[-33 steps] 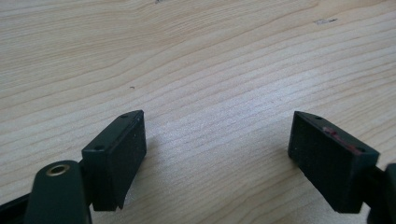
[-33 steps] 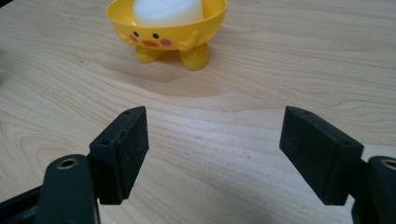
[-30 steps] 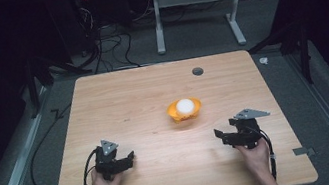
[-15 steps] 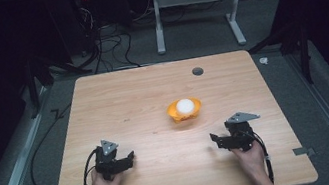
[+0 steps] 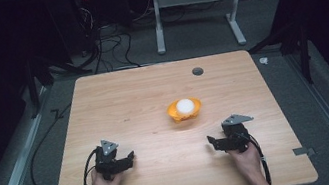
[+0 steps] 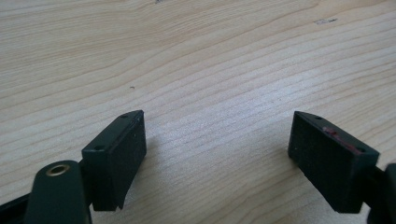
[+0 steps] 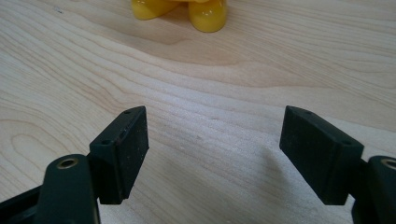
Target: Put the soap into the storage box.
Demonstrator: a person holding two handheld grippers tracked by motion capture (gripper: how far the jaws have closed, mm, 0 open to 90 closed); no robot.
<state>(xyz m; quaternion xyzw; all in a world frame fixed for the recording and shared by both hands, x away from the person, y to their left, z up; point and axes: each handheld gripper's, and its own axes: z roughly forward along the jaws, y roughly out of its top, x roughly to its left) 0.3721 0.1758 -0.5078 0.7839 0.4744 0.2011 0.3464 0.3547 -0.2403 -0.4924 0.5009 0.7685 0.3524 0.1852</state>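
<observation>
A white ball (image 5: 184, 106) rests in a small orange-yellow holder (image 5: 185, 113) near the middle of the wooden table (image 5: 143, 96). My left gripper (image 5: 130, 157) lies near the front left, held by a hand, its jaws wide open over bare wood (image 6: 217, 154). Held by the other hand at the front right, my right gripper (image 5: 210, 141) is open too, with nothing between its jaws (image 7: 215, 149). The yellow holder's feet (image 7: 208, 16) show at the top of the right gripper view, some way ahead of the jaws.
A dark round grommet (image 5: 197, 71) sits in the table's far right part. Cables (image 5: 109, 46) and a white desk frame (image 5: 193, 6) lie on the floor beyond the table. Tape tabs (image 5: 302, 151) mark the front corners.
My right gripper has shifted a little to the left and towards the front edge. The left gripper, the ball and the holder have stayed put.
</observation>
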